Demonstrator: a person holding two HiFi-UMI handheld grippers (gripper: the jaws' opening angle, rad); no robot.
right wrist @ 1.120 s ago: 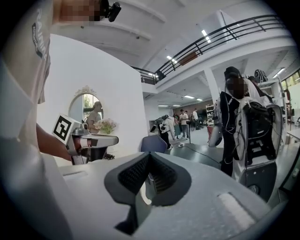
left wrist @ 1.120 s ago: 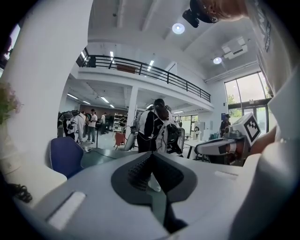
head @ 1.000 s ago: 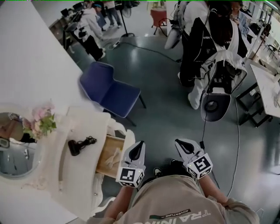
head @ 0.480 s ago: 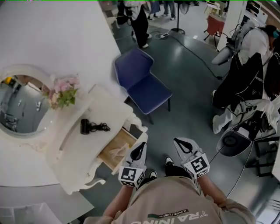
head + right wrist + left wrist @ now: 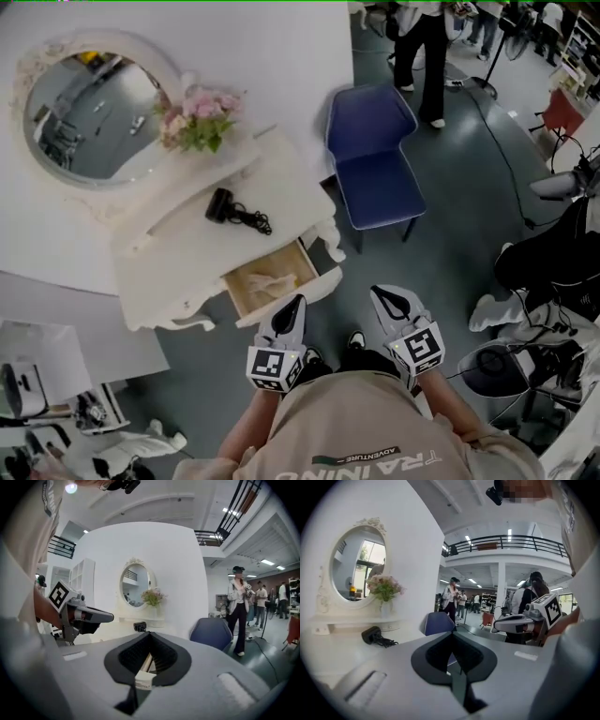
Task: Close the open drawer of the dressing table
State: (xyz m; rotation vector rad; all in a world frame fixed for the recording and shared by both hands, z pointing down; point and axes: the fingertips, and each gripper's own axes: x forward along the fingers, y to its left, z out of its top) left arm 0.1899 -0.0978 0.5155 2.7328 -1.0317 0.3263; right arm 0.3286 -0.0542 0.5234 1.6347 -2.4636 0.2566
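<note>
While drawer [image 5: 270, 278] at front edge of surface [image 5: 291, 183] stands open, approach step in hand — left tongs [image 5: 296, 304], right tongs [image 5: 379, 294] both pressed together, empty; next: push drawer front inward.

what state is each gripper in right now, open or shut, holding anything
Left gripper: shut, holding nothing.
Right gripper: shut, holding nothing.
</note>
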